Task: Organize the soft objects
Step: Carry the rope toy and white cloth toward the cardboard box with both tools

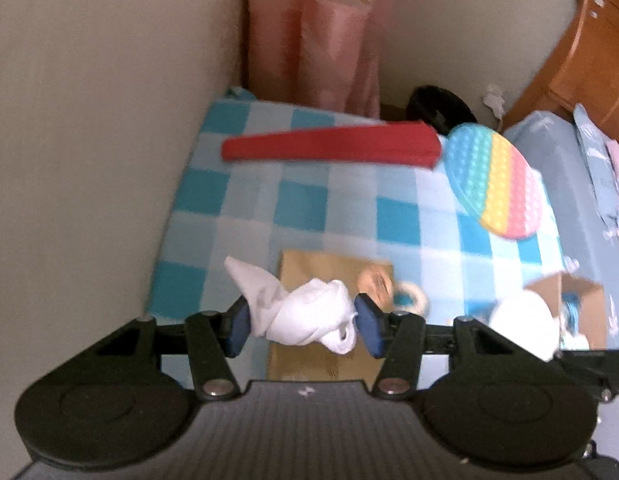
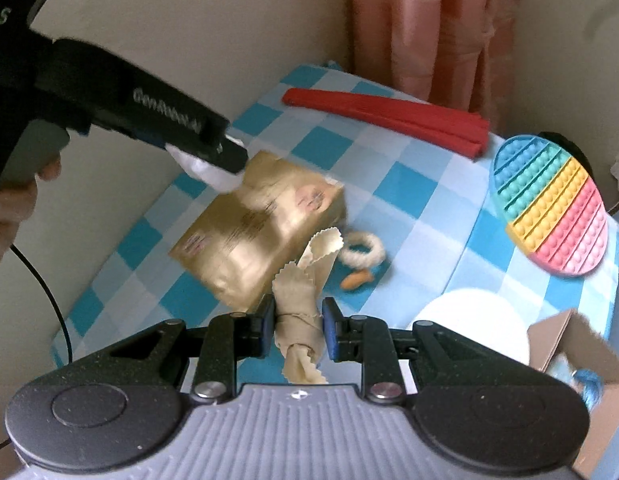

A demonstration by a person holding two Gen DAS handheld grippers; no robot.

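Note:
My left gripper (image 1: 302, 324) is shut on a bunched white cloth (image 1: 305, 316), held in the air above the blue-checked tabletop (image 1: 245, 204). The same gripper shows at the upper left of the right wrist view, a hand on its handle, with the white cloth (image 2: 205, 170) hanging from its tip. My right gripper (image 2: 298, 328) is shut on a knotted beige cloth (image 2: 301, 304) with zigzag-cut edges, its ends curling up and hanging down. Both are lifted over a golden-brown box (image 2: 261, 224).
A folded red cloth (image 2: 389, 114) lies at the table's far side and a rainbow bubble mat (image 2: 549, 204) at the right. A white fluffy ring (image 2: 363, 254) and a small orange piece (image 2: 355, 280) lie by the box. An open cardboard box (image 2: 589, 356) and a white round thing (image 2: 469, 320) are at the near right.

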